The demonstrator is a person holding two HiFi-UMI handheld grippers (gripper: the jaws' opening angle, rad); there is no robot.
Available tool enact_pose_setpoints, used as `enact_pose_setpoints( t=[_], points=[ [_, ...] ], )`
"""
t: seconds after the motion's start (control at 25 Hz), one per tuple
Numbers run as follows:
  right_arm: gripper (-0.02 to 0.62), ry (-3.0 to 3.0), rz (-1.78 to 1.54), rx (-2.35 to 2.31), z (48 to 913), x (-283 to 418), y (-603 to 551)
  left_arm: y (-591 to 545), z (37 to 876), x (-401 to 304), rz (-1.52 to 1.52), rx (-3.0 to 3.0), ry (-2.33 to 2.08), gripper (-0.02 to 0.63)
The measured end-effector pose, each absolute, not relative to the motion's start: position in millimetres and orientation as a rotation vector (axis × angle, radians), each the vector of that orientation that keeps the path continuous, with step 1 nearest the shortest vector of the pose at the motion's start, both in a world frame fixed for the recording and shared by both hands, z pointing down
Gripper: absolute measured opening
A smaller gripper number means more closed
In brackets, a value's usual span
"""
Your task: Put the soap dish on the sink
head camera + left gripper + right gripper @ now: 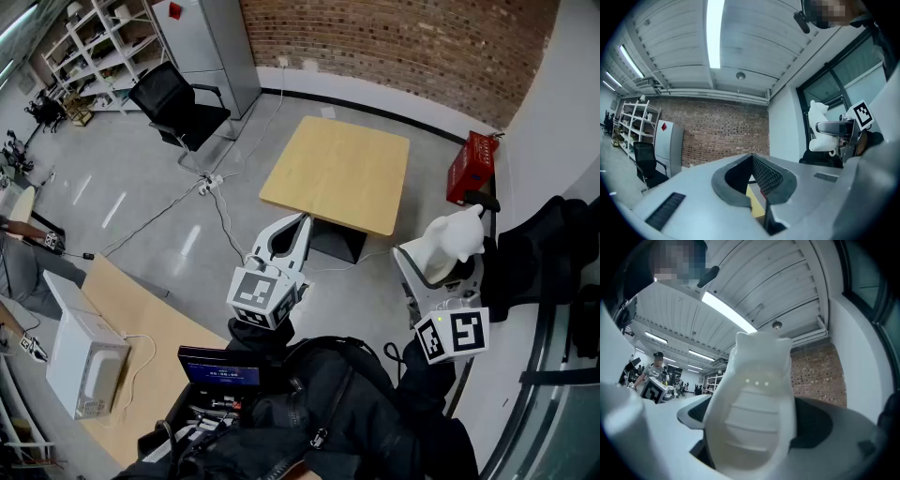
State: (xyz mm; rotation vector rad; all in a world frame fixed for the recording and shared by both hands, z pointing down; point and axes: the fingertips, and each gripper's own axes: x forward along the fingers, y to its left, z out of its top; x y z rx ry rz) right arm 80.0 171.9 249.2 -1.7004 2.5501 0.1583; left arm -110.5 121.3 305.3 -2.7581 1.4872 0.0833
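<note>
Left gripper (pixel 300 230), jaws together and empty, hangs above the floor. Ahead stands a wooden table (pixel 337 173). Right gripper (pixel 441 272) has its jaws clamped wide on the white ribbed soap dish (pixel 457 239), upright in mid-air. The dish looks light, rigid and probably slippery, so it is best gripped across its sides. A red box (pixel 472 164) sits beyond. No sink shows.

No word or number can be read anywhere. The white cube (pixel 265 295) on the left gripper (pixel 300 225) and the second white cube (pixel 453 335) on the right gripper (pixel 452 246) each carry black-and-white square markers, and a red diamond sign (pixel 174 10) sits on the tall grey metal cabinet (pixel 211 47). The small dark screen (pixel 223 373) with a blue band shows lines of print too small to make out.
</note>
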Motion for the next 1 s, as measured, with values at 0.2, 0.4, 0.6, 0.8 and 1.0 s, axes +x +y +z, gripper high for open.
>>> enact_pose_setpoints(
  t=[0.2,0.4,0.6,0.8,1.0],
  points=[
    [0.537,2.561,0.167,-1.71,252,86,173,120,308,-101,0.072,-2.765,1.481,0.002],
    [0.537,2.584,0.166,-1.705,259,89,176,123,313,-90,0.059,-2.777,1.472,0.002],
    [0.537,2.617,0.17,-1.688,263,90,177,124,319,-81,0.034,-2.8,1.477,0.002],
    [0.537,2.637,0.144,-1.669,270,96,179,128,326,-70,0.01,-2.801,1.478,0.002],
    [0.537,2.654,0.093,-1.671,283,105,182,133,334,-61,-0.013,-2.81,1.489,0.002]
  ],
)
